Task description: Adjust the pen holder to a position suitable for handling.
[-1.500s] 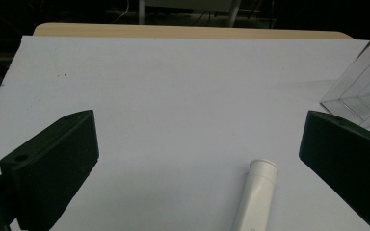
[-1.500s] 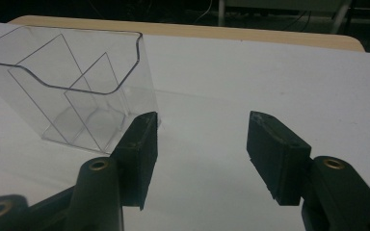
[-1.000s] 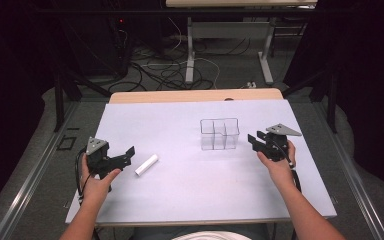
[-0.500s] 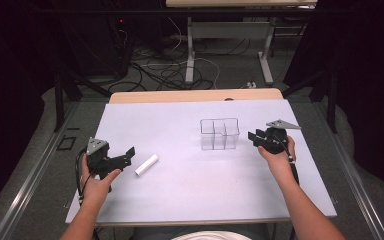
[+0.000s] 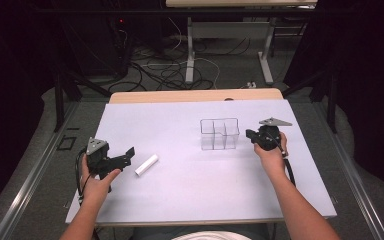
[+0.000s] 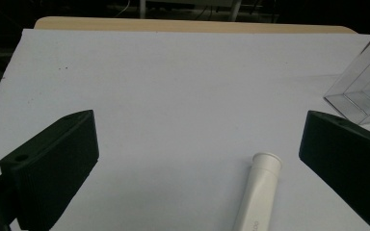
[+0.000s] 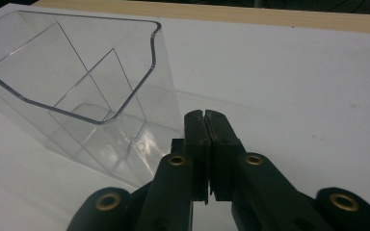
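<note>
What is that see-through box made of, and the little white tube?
The clear, divided box looks like hard, glossy plastic: you see straight through its walls, which catch highlights. The small white tube with a flared rim seems matte plastic, smooth and opaque, though that is less certain.

Both grippers (image 5: 125, 156) (image 5: 250, 134) were black, each carrying a grey triangular plate and black cable. Jaw arms had brass-coloured rivets.
</note>
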A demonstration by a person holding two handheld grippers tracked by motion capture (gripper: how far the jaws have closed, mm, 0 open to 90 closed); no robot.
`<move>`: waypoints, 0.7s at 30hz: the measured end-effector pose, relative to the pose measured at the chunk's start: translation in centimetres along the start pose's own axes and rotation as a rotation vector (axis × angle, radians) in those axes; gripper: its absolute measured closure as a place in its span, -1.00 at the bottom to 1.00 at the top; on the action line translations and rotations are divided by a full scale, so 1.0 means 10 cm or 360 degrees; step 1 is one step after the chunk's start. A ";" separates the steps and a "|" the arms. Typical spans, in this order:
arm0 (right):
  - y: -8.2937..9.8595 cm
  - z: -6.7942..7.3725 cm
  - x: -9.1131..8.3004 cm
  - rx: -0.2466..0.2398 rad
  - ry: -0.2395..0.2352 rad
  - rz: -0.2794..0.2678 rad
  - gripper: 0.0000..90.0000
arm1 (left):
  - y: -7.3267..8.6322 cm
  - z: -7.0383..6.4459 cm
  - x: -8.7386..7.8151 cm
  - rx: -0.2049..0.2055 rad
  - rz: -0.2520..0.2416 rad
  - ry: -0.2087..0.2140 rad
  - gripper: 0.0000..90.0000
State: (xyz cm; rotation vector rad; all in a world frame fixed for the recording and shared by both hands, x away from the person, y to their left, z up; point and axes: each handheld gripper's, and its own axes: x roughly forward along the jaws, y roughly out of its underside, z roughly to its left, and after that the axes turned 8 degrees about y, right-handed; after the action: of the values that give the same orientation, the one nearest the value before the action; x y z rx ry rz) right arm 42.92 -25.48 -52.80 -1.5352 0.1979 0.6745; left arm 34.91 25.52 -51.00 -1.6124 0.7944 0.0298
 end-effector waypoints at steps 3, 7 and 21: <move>0.00 0.03 0.06 -0.0033 -0.0033 0.0024 1.00 | 0.00 0.00 0.01 -0.0003 0.0000 -0.0001 -0.99; -0.02 0.05 0.10 -0.0057 -0.0053 0.0030 1.00 | 0.01 0.00 0.02 -0.0004 0.0009 -0.0001 -0.99; 0.01 0.10 0.22 -0.0101 -0.0139 0.0050 1.00 | 0.01 0.00 0.03 0.0002 0.0008 0.0000 -0.99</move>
State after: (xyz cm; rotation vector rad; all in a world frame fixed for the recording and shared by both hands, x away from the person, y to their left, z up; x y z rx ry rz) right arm 44.32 -23.95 -53.98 -1.5623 0.1360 0.7774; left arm 35.04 25.42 -51.24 -1.6097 0.7984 0.0326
